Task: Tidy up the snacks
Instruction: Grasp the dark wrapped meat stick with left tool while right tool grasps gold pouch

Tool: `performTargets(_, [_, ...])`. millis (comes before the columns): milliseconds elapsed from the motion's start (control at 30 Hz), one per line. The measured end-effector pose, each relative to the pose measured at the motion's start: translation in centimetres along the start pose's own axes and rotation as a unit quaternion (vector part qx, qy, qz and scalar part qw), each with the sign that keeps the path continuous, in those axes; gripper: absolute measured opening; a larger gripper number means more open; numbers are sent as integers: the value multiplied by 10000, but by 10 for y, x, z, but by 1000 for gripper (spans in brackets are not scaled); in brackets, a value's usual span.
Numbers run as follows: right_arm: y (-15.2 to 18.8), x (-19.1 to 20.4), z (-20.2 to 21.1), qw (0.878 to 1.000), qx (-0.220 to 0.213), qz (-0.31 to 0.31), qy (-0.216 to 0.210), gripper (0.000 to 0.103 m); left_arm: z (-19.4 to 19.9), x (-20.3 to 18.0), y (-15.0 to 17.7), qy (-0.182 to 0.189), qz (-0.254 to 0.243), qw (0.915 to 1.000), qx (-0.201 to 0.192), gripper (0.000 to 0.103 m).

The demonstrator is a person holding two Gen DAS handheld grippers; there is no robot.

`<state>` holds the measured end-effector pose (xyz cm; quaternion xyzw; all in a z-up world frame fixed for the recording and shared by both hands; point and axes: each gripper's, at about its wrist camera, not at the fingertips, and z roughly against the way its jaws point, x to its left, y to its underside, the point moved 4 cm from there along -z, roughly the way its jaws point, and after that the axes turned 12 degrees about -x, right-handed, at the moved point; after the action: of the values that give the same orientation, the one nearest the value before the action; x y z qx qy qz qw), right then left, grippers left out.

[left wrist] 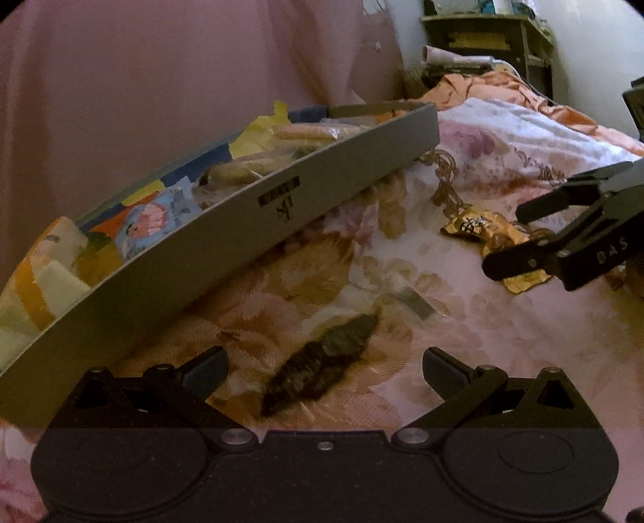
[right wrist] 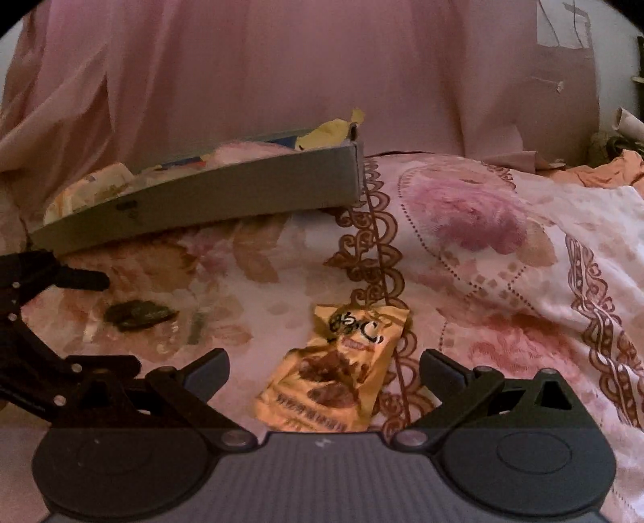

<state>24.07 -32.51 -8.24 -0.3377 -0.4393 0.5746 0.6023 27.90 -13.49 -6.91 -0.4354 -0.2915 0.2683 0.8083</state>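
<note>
A grey box (left wrist: pixel 225 225) full of snack packets lies tilted on the floral bedspread; it also shows in the right wrist view (right wrist: pixel 225 193). My left gripper (left wrist: pixel 325 368) is open just above a dark clear-wrapped snack (left wrist: pixel 322 358), which lies between its fingers. My right gripper (right wrist: pixel 324 370) is open over an orange snack packet (right wrist: pixel 338 370). The packet (left wrist: pixel 483 231) and the right gripper (left wrist: pixel 523 237) also appear at the right of the left wrist view. The dark snack (right wrist: pixel 137 314) and a left gripper finger (right wrist: pixel 80 279) show at the left of the right wrist view.
A pink curtain (right wrist: pixel 322 80) hangs behind the box. The floral bedspread (right wrist: pixel 503 261) stretches to the right. An orange blanket (left wrist: pixel 503 86) and a dark shelf unit (left wrist: pixel 491 36) stand at the far right.
</note>
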Motion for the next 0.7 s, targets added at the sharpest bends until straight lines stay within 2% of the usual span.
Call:
performTargets(167, [2, -3, -8, 9999, -6, -111, 25, 93, -3, -5, 5, 412, 168, 9988, 195, 102])
performTargets(267, [2, 1, -8, 10000, -31, -9, -3, 82, -1, -14, 10, 664, 185, 9970, 352, 102])
performTargets(367, [3, 5, -7, 10000, -30, 39, -73, 75, 2, -17, 11, 784, 514, 9945, 458, 100])
performTargets(533, [5, 10, -5, 9997, -31, 118, -201, 69, 7, -17, 8, 605, 1166, 9905, 408, 90])
performTargets(600, [4, 11, -3, 9996, 6, 121, -271, 68, 3, -17, 3, 410, 1311, 9896, 428, 85])
performTargets(700, [5, 12, 0, 9993, 86, 138, -345, 66, -3, -19, -3, 279, 1442, 9882, 432, 83])
